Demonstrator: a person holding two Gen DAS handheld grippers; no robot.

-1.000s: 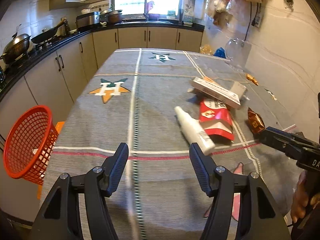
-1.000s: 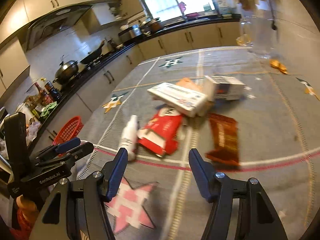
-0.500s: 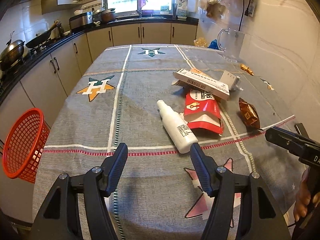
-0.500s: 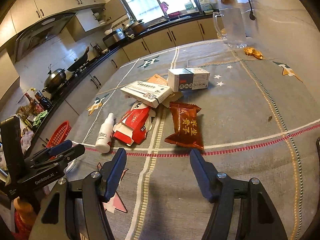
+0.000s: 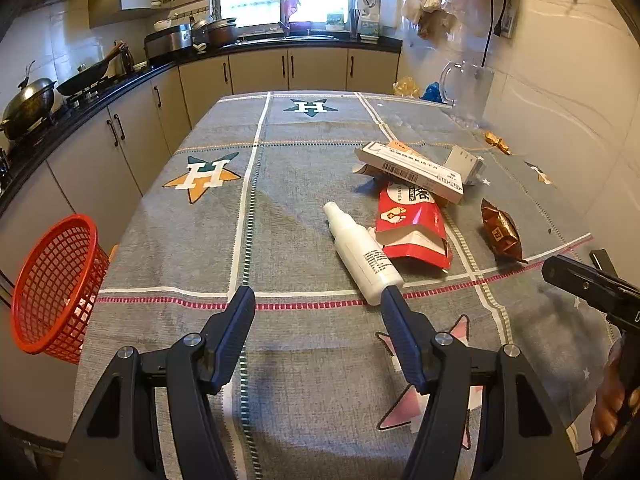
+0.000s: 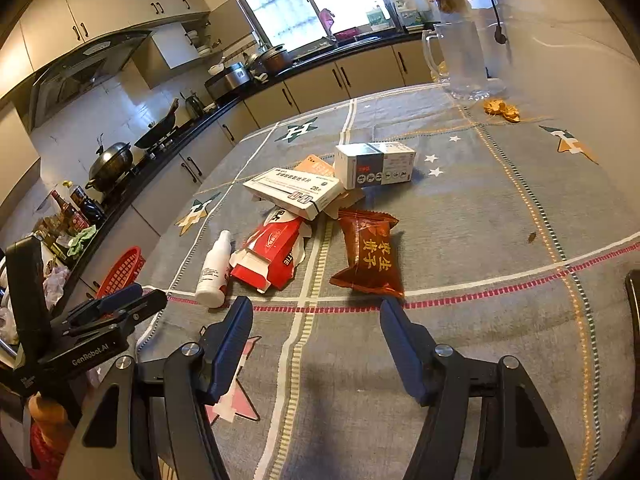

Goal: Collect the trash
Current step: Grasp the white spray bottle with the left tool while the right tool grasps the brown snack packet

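Approach step, nothing collected: left gripper [image 5: 318,304] and right gripper [image 6: 316,316] both hover above the tablecloth [image 5: 280,184] with jaws apart and empty. Trash sits centre-right of the left view: white spray bottle [image 5: 362,254] just ahead of the left gripper's right finger, red carton [image 5: 412,226] beside it under a long white box [image 5: 408,168], brown snack packet [image 6: 370,258] centre frame in the right view, just beyond the right gripper. Red basket [image 5: 56,284] at left edge, off the table; next move likely calls for straddling bottle or packet, closing, then carrying it there.
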